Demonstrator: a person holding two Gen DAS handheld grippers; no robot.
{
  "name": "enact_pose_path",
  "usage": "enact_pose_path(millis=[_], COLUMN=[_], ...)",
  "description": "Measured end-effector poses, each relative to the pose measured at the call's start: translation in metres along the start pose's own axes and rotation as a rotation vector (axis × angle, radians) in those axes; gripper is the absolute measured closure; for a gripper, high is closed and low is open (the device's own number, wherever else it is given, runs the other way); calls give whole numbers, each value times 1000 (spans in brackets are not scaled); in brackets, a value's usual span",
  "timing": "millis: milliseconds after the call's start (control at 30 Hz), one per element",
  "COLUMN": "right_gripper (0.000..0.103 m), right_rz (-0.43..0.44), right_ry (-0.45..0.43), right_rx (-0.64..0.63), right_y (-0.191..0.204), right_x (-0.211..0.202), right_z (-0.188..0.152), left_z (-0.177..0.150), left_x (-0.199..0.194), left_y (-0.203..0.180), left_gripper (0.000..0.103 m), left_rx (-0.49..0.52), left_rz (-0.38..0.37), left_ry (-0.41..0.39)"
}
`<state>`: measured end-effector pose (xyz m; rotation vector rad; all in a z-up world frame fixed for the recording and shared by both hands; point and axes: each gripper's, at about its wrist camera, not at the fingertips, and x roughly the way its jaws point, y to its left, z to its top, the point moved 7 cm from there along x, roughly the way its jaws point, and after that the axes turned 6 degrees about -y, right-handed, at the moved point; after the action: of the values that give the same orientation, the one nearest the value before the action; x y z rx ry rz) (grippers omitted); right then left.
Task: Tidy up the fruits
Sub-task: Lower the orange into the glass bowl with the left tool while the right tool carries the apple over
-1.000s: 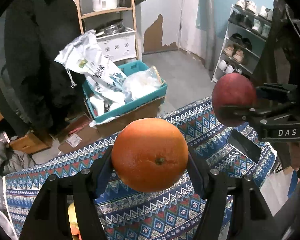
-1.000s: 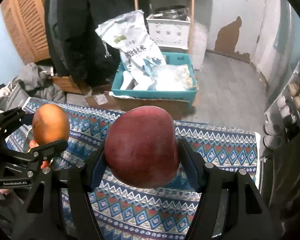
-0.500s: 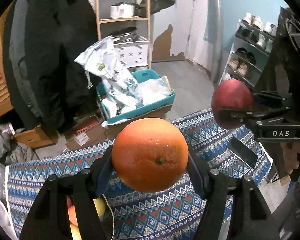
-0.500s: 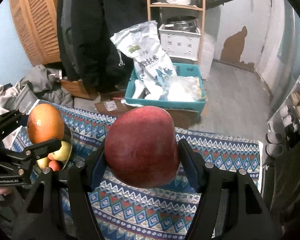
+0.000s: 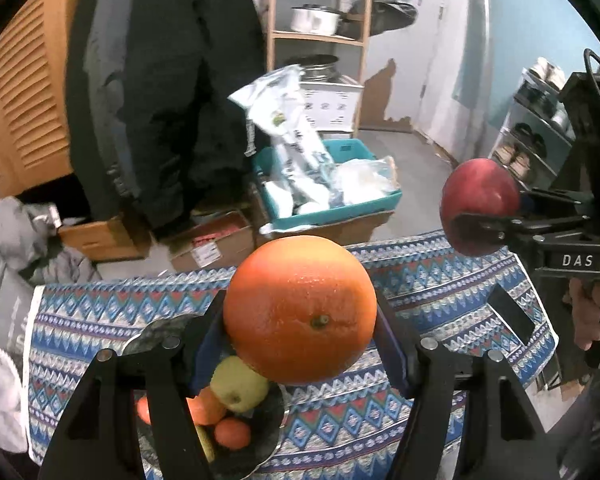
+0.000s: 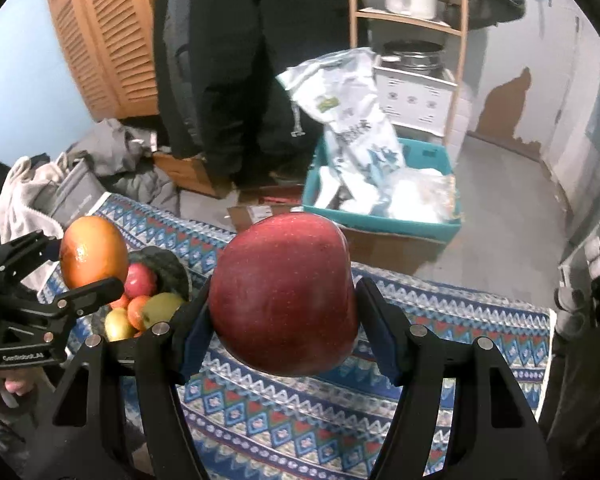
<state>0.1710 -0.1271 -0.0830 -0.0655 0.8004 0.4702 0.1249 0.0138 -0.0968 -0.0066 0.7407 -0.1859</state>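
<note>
My left gripper (image 5: pixel 300 322) is shut on a large orange (image 5: pixel 300 308) and holds it above a dark bowl (image 5: pixel 268 440) with several fruits: a yellow-green one (image 5: pixel 238 384) and small orange ones (image 5: pixel 232 433). My right gripper (image 6: pixel 282 312) is shut on a red apple (image 6: pixel 284 296), held above the patterned cloth. In the right wrist view the orange (image 6: pixel 93 252) and left gripper (image 6: pixel 72 276) hover over the bowl (image 6: pixel 168 268) at left. In the left wrist view the apple (image 5: pixel 479 206) and right gripper (image 5: pixel 500 216) are at right.
A blue patterned cloth (image 6: pixel 440 360) covers the table. A dark phone (image 5: pixel 512 316) lies on it at right. Beyond the far edge stand a teal crate (image 6: pixel 384 216) with bags, cardboard boxes (image 5: pixel 216 246), a wooden shelf (image 5: pixel 320 36) and a person in dark clothes (image 6: pixel 244 60).
Both grippers have tilted and moved left with their fruit. The bowl of fruit has come into view below the orange.
</note>
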Motion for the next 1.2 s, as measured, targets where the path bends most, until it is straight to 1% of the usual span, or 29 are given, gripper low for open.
enact_pose_path(millis=[300,633,900,1200], right_gripper=[35,35,35,35], right_rz=[53,115,161,180], right_ry=[26,70,118,174], right_rx=[-52,-97,-135,-170], right_y=[50,101,142,169], right_x=[23,54,87,116], right_z=[14,20,17,3], left_z=[-17,-42,-79,-114], left_x=[-10,-12,9,37], left_y=[51,100,141,163], left_gripper=[34,34,34,34], left_rx=[-61,-117,-176,-223], left_rz=[60,111,149,163], left_ry=[7,37,121,213])
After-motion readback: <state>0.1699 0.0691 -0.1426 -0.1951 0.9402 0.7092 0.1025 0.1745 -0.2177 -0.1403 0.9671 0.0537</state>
